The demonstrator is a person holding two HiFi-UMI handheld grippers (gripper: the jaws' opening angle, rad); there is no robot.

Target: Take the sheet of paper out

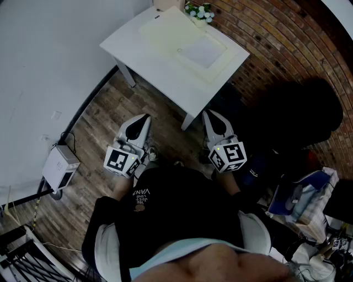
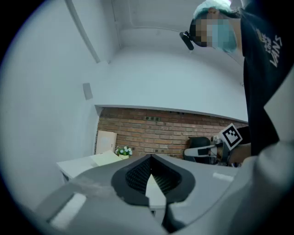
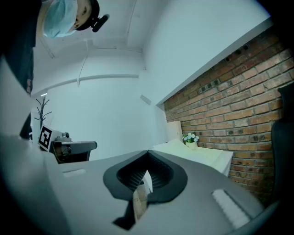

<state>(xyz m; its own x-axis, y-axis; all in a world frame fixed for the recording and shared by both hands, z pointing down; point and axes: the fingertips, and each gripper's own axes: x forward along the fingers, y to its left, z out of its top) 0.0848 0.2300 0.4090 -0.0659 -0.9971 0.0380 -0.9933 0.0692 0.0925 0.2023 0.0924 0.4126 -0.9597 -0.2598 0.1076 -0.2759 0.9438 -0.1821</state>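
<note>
A cream folder (image 1: 165, 30) lies open on the white table (image 1: 160, 69), with a pale sheet of paper (image 1: 203, 51) on its right half. Both grippers hang in front of my body, short of the table's near corner. My left gripper (image 1: 144, 118) points at the table's left leg, and its jaws are shut with nothing between them. To the right of the corner, my right gripper (image 1: 208, 114) is also shut and holds nothing. From the left gripper view the folder (image 2: 108, 158) is far off; the right gripper view shows the same folder (image 3: 193, 152) on the table.
A small pot of white flowers (image 1: 199, 11) stands at the table's far edge by the brick wall (image 1: 276, 38). A white box (image 1: 60, 167) with cables sits on the wooden floor at the left. A dark chair (image 1: 298, 110) and piled clutter (image 1: 309, 204) fill the right.
</note>
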